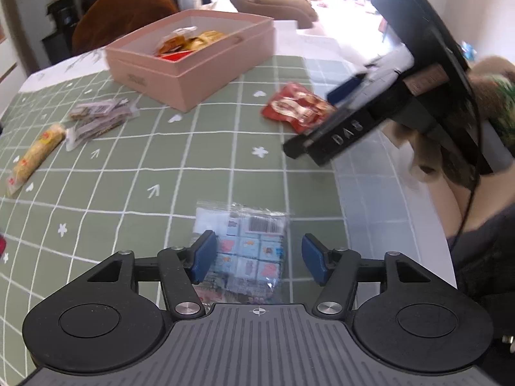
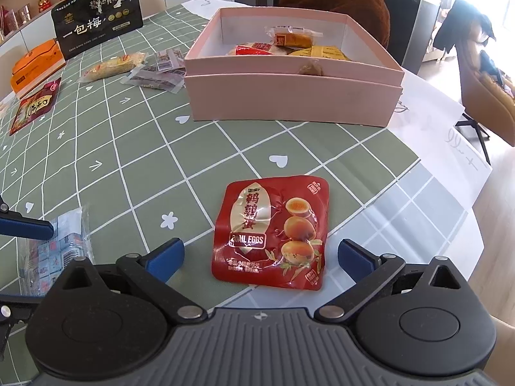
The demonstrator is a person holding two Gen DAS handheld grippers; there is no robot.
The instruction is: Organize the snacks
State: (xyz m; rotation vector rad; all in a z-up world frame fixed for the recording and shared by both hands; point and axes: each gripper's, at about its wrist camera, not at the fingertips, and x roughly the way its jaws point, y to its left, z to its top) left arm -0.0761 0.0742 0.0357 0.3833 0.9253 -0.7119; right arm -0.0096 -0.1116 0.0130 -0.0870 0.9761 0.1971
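Observation:
A pink box [image 1: 193, 77] [image 2: 289, 103] at the far side of the green checked table holds several wrapped snacks. My left gripper [image 1: 254, 257] is open, its blue pads on either side of a clear packet of small blue-wrapped sweets [image 1: 248, 251] [image 2: 54, 251] lying on the cloth. My right gripper [image 2: 260, 257] is open low over a red quail-egg pouch [image 2: 273, 231] [image 1: 296, 109], pads on either side of its near end. The right gripper's body shows in the left wrist view [image 1: 386, 96] above that pouch.
A long yellow snack [image 1: 35, 157] [image 2: 112, 66] and grey-wrapped bars [image 1: 96, 119] [image 2: 157, 74] lie at the left. A black plum bag [image 2: 96, 29], an orange pack [image 2: 35, 64] and a red pouch [image 2: 35, 106] sit further left. The table edge runs along the right.

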